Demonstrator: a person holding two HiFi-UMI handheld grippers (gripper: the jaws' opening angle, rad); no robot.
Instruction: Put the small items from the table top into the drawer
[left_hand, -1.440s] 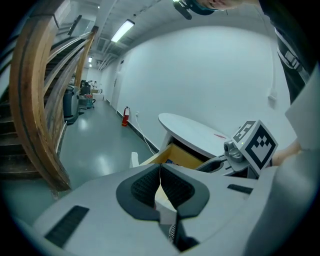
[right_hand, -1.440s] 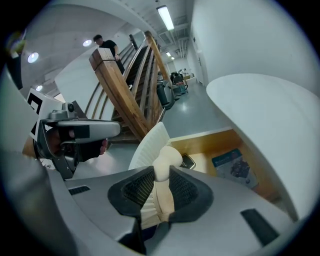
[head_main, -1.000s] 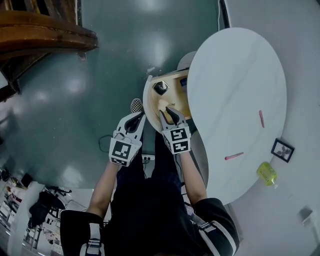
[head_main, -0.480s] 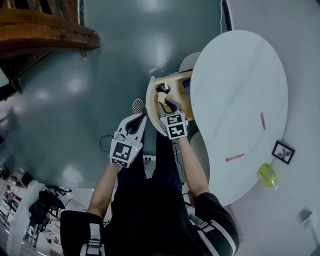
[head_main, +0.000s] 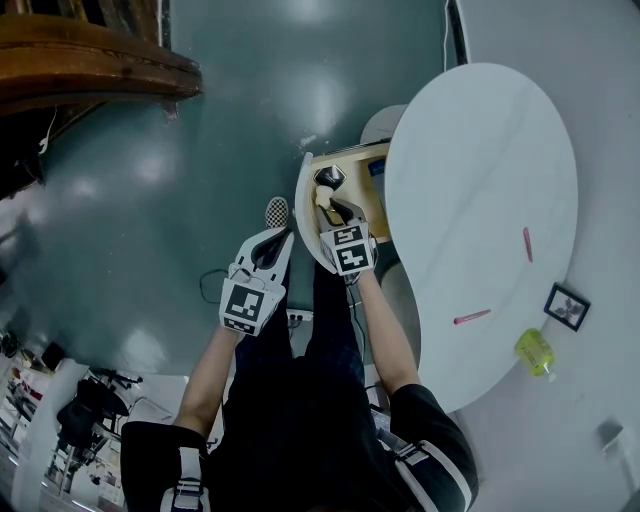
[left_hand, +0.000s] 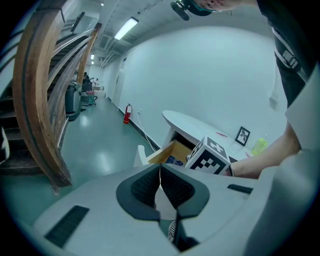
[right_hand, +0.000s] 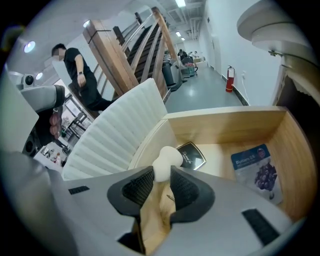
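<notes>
Lowered into the drawer (right_hand: 225, 130), right tongs (right_hand: 161, 175) grip a white sponge (right_hand: 167, 159) near a "Blueberry" packet (right_hand: 257, 170); left tongs (left_hand: 160, 172) closed, empty.

Overall: bright, even indoor light everywhere, tbh; only the black clothes (head_main: 300, 420) at 6 o'clock in the head view go murky.
Source: ceiling strip lights (left_hand: 125, 28) at 11 o'clock in the left gripper view.
Glare: the glossy floor (head_main: 230, 130) has soft white blobs at 12 and 10 o'clock; the white table top (head_main: 480, 200) at 3 o'clock is nearly blown out.
Shadows: soft; the drawer (right_hand: 225, 130) wood glows warm, with darkness at 3 o'clock.
Distortion: both gripper views are fisheye with black corners; the stair rail (left_hand: 30, 100) bows at 9 o'clock.
Focus: mostly sharp; the white puff (right_hand: 167, 159) looks pale with little detail.
</notes>
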